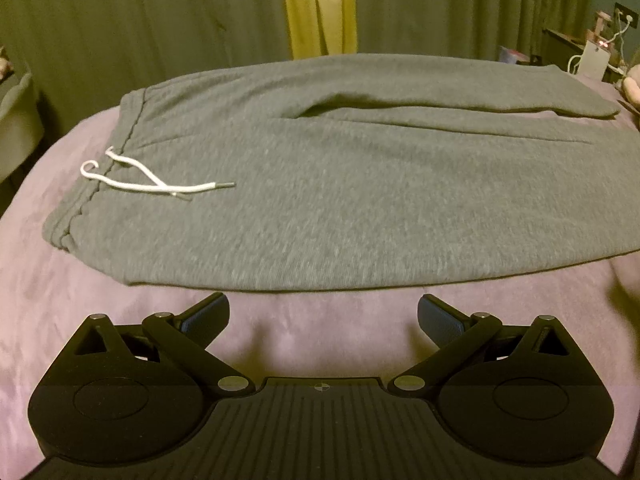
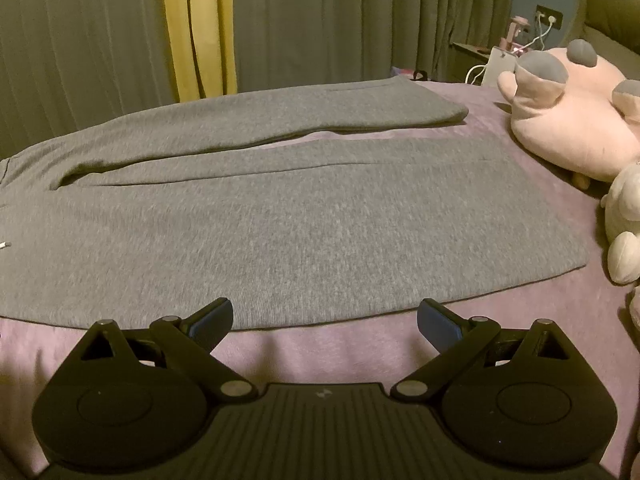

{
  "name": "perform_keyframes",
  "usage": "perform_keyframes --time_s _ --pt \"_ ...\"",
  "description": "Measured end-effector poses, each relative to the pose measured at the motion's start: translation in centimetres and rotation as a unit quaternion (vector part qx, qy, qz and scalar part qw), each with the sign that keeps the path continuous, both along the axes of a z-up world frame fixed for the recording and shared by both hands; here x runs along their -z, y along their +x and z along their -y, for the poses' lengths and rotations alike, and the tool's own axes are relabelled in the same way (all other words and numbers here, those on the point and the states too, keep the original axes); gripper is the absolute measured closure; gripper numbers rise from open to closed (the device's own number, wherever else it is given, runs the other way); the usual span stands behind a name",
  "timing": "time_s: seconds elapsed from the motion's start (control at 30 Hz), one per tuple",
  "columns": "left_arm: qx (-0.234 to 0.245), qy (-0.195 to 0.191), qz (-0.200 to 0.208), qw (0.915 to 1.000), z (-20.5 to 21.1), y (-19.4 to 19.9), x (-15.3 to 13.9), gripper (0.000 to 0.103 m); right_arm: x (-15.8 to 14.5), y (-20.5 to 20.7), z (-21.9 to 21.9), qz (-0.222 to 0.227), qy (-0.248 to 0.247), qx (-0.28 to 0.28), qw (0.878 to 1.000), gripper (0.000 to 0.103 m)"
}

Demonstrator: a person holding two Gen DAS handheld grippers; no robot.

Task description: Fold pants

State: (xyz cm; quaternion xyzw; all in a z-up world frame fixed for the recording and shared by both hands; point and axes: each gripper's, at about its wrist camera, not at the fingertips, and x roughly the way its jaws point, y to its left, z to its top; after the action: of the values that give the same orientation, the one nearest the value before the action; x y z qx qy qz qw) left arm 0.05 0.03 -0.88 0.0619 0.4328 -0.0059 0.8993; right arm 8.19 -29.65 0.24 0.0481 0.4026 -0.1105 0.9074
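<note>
Grey sweatpants (image 1: 320, 184) lie spread flat across a bed covered in a mauve bedspread (image 1: 120, 320), waistband to the left and legs running to the right, with both grippers poised just short of the near edge. The left gripper (image 1: 323, 312) hovers with its fingers spread wide and nothing between them, its pads above bare bedspread just shy of the hem line. The right gripper (image 2: 325, 316) is likewise wide open and empty, its fingertips at the near leg's long edge.

The garment looks like soft, thick jersey knit: light, limp and likely to sag and drape the moment it is lifted, so two holds placed well apart seem wise. It should not slip much against the fuzzy cover. Sensible pinch points, by this reading, are the near long edge of the closer leg, one toward the waistband and one toward the cuff, to carry it over onto the far leg.

The pants are heather grey with a gathered elastic waistband and a white drawstring (image 1: 156, 182) lying loose across the front, its ends trailing onto the fabric. The two legs lie side by side with a narrow strip of bedspread showing between them toward the cuffs. The far leg is slightly rumpled along its inner edge. A pink plush toy (image 2: 572, 112) sits beyond the cuffs, near but apart.
</note>
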Motion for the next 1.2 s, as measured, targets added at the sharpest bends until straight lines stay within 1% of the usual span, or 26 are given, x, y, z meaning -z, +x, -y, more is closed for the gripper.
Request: perform_keyframes --time_s 1.2 --pt "-0.007 -0.006 -0.007 0.9999 -0.29 0.11 0.02 0.0 0.1 -0.02 -0.26 -0.001 -0.001 -0.003 1.0 0.004"
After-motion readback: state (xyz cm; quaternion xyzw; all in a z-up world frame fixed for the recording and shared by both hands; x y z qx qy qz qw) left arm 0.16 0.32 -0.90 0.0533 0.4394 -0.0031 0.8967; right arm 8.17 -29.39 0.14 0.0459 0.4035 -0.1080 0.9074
